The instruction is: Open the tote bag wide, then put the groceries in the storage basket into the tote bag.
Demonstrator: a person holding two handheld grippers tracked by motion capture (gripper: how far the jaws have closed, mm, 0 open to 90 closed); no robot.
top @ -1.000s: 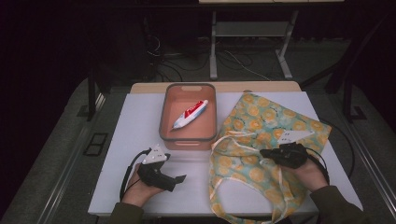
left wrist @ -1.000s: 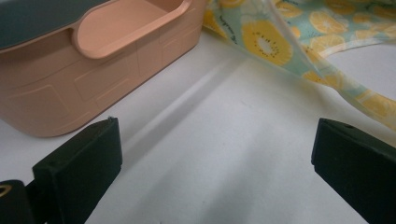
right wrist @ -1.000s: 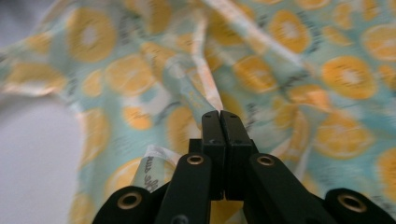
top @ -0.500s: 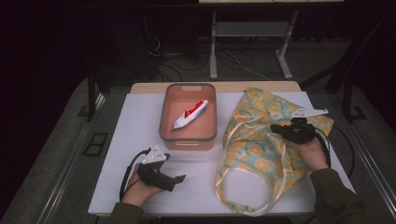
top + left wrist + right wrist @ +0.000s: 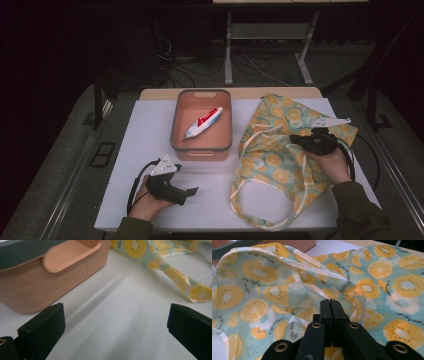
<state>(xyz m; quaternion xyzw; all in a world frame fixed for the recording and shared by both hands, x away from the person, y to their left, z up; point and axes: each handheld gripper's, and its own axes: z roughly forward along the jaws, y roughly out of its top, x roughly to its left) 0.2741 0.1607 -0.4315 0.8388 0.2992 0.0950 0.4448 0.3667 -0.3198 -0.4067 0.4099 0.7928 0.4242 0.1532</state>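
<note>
The white tabletop (image 5: 150, 130) carries everything. My citrus-print cloth tote bag (image 5: 280, 150) lies spread over its right half, handles trailing toward the near edge. At the middle of the far edge stands a salmon plastic bin (image 5: 201, 150) with a toothpaste tube (image 5: 202, 123) lying inside. My right gripper (image 5: 300, 141) sits over the bag's right side, its jaws clenched on a fold of the fabric. My left gripper (image 5: 192, 191) rests near the near-left corner, its jaws spread wide, grasping nothing.
</note>
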